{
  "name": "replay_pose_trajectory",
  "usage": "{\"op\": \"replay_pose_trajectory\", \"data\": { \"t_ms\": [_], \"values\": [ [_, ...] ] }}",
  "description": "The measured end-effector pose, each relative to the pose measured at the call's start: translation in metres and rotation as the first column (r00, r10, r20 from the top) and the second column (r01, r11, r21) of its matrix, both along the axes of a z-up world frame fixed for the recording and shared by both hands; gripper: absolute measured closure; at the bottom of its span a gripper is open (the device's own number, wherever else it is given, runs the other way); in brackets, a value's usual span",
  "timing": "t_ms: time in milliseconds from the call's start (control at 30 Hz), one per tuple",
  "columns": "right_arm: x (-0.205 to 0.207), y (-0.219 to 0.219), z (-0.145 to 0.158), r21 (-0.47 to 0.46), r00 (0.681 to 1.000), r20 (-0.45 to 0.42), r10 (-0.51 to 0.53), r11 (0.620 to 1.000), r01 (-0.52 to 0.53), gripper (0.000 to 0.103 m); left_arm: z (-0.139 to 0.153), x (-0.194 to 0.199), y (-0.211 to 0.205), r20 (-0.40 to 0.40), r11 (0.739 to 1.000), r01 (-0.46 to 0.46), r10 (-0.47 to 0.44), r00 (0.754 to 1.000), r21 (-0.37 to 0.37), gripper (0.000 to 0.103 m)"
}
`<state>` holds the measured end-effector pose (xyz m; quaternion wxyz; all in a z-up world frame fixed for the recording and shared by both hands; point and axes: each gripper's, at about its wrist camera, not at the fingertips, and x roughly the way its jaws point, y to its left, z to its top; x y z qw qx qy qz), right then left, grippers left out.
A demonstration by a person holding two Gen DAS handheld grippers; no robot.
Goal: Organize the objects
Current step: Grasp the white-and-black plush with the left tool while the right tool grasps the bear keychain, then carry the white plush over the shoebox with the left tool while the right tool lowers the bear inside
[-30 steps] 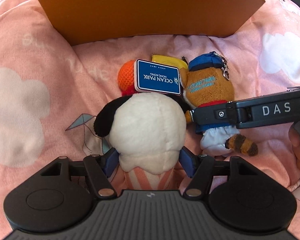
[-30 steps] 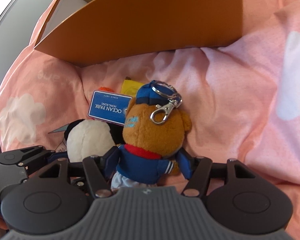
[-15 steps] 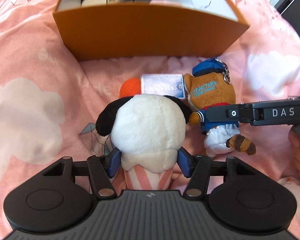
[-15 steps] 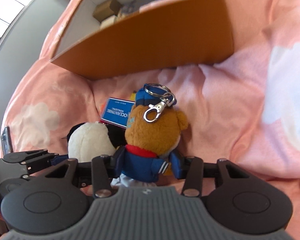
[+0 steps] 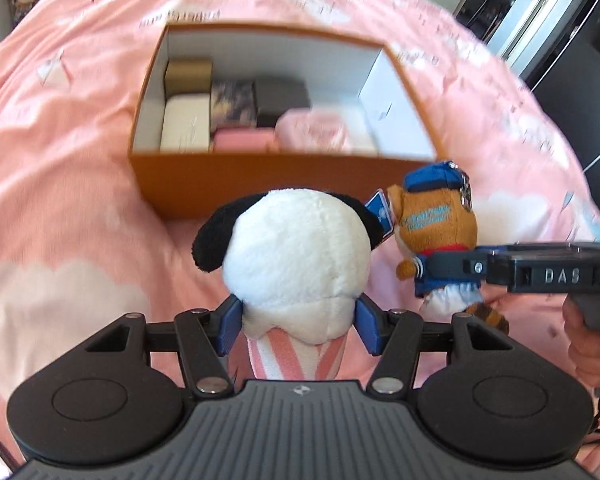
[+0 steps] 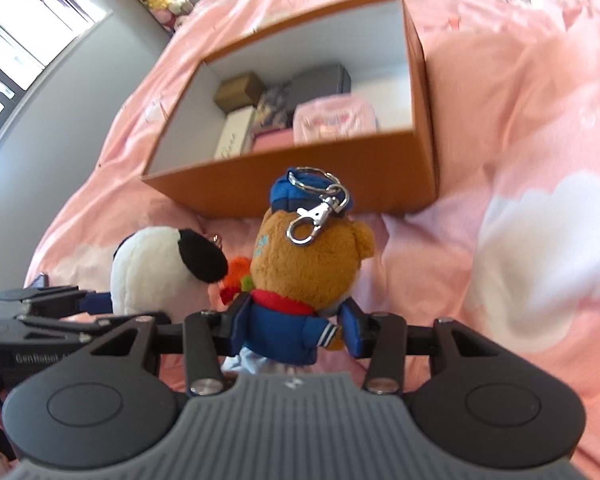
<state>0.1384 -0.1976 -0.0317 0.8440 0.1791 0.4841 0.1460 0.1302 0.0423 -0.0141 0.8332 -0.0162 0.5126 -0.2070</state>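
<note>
My left gripper (image 5: 298,326) is shut on a white plush toy (image 5: 296,256) with black ears and a pink-striped body, held above the pink bedcover. My right gripper (image 6: 294,326) is shut on a brown bear keychain plush (image 6: 306,260) in a blue jacket and cap, with a metal clasp on its head. The two toys hang side by side; the bear (image 5: 436,220) shows to the right in the left wrist view, the white plush (image 6: 152,268) to the left in the right wrist view. An orange box (image 5: 260,176) with a white inside stands just beyond them.
The box (image 6: 420,128) holds several small boxes and a pink pouch (image 5: 312,132). The pink cloud-print bedcover (image 5: 60,200) lies all around. A hand (image 5: 592,344) grips the right tool. Dark furniture (image 5: 560,40) stands at the far right, a window (image 6: 16,32) at the left.
Both grippers have risen with their toys off the bedcover. The views have tipped so the box's open top and its contents now show.
</note>
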Motion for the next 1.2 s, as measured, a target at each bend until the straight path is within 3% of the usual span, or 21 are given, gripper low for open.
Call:
{"op": "replay_pose_trajectory", "data": {
  "t_ms": [300,500,633,933,1200],
  "values": [
    [0.014,-0.007,0.064,-0.040,0.981,0.195,0.024,0.999,-0.017,0.055,0.044,0.035,-0.014,0.146,0.999,0.025,-0.018,0.989,-0.046,0.036],
    [0.057,-0.012,0.079,-0.125,0.966,0.259,0.018,0.992,0.015,0.055,0.052,0.075,-0.025,0.200,1.000,0.005,0.001,0.980,-0.026,0.036],
    [0.093,-0.017,0.078,-0.168,0.971,0.237,0.042,0.986,-0.002,0.055,0.044,0.105,-0.030,0.181,1.000,-0.005,0.008,0.983,-0.019,0.036],
    [0.176,-0.020,0.039,-0.240,0.998,0.059,0.012,0.971,0.002,0.055,0.006,0.159,-0.040,0.060,0.997,-0.015,0.019,0.998,-0.077,0.036],
    [0.184,0.000,0.023,-0.369,0.999,-0.030,0.033,0.928,-0.042,0.054,-0.021,0.181,-0.046,-0.039,0.989,-0.033,0.028,0.999,-0.144,0.037]
  ]
}}
